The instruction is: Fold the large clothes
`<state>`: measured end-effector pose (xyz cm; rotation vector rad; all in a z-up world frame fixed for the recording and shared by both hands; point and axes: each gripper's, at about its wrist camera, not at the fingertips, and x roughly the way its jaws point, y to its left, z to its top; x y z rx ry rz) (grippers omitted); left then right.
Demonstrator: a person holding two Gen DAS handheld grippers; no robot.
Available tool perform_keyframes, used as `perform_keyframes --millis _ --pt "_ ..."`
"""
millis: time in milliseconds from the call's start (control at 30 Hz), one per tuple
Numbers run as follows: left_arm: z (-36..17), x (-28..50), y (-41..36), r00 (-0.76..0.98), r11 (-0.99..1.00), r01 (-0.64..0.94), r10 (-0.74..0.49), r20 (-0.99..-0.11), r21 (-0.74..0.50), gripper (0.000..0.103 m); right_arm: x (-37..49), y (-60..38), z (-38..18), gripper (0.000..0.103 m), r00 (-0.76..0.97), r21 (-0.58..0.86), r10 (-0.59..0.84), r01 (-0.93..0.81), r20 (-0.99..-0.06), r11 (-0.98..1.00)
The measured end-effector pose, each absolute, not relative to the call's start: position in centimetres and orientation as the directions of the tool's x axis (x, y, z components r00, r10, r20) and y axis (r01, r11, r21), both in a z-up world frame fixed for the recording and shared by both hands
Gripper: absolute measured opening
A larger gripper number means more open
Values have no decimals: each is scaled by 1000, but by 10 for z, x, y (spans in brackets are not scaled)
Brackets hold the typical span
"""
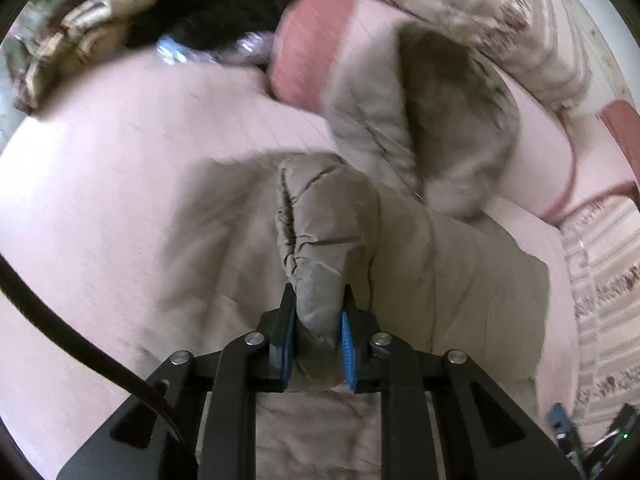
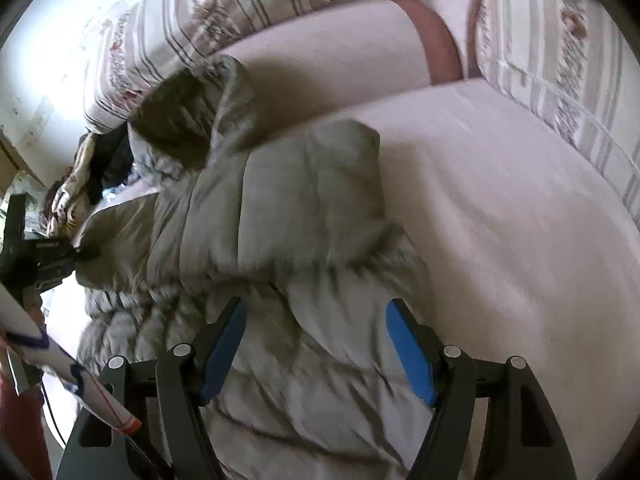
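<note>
Our left gripper (image 1: 318, 304) pinches a bunched sleeve end of the grey quilted jacket (image 1: 452, 280); our right gripper (image 2: 316, 320) hangs spread wide above the same jacket (image 2: 280, 216), touching nothing we can see. We see the jacket lying crumpled and puffy on the pale pink mattress (image 2: 500, 200), its hood (image 2: 188, 120) raised toward the wall; striped floral cushions (image 2: 180, 20) line the edge; a pink bolster (image 1: 304, 40) and a heap of patterned clothes (image 1: 80, 32) lie beyond.
</note>
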<state>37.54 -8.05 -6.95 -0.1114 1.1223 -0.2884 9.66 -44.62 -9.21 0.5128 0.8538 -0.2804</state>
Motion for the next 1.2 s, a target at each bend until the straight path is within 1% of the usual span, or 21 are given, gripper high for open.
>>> perform_keyframes --millis 133,233,300,400,467,567,633,700,767,933,1033,1200 --pt "-98 394 -58 352 968 99 -252 -901 -232 18 136 -433 -86 77 649 284 -51 401 -759 871" --pt "-120 397 -57 336 971 77 -241 -911 -228 21 174 -424 -101 77 616 268 -35 392 -787 880" --pt "-128 400 -62 348 974 76 -226 -910 -213 26 194 -419 -115 77 585 247 -36 396 -810 884" --pt "-128 400 -69 375 981 85 -194 -907 -175 35 217 -415 -139 79 528 205 -50 413 -848 888" --pt "-122 398 -69 380 982 82 -188 -906 -169 37 224 -415 -148 80 501 171 -69 417 -862 893" --pt "-103 380 -57 389 981 89 -192 -901 -170 39 223 -415 -141 81 496 154 -83 420 -864 894" --pt "-88 360 -44 414 980 100 -197 -889 -170 48 216 -414 -132 81 501 157 -83 419 -862 895" --pt "-71 331 -24 458 982 90 -188 -869 -165 65 204 -410 -118 81 513 163 -78 408 -855 899" --pt "-62 299 -4 498 982 80 -188 -846 -171 72 192 -403 -107 81 523 158 -79 392 -848 906" --pt "-77 256 22 497 986 40 -159 -853 -161 73 180 -374 -84 81 529 160 -59 359 -847 919" --pt "-96 254 27 469 982 27 -180 -865 -189 73 191 -352 -71 81 525 152 -53 340 -850 928" --pt "-109 257 29 521 988 31 -146 -841 -152 73 230 -315 -55 81 522 96 -80 301 -849 949"
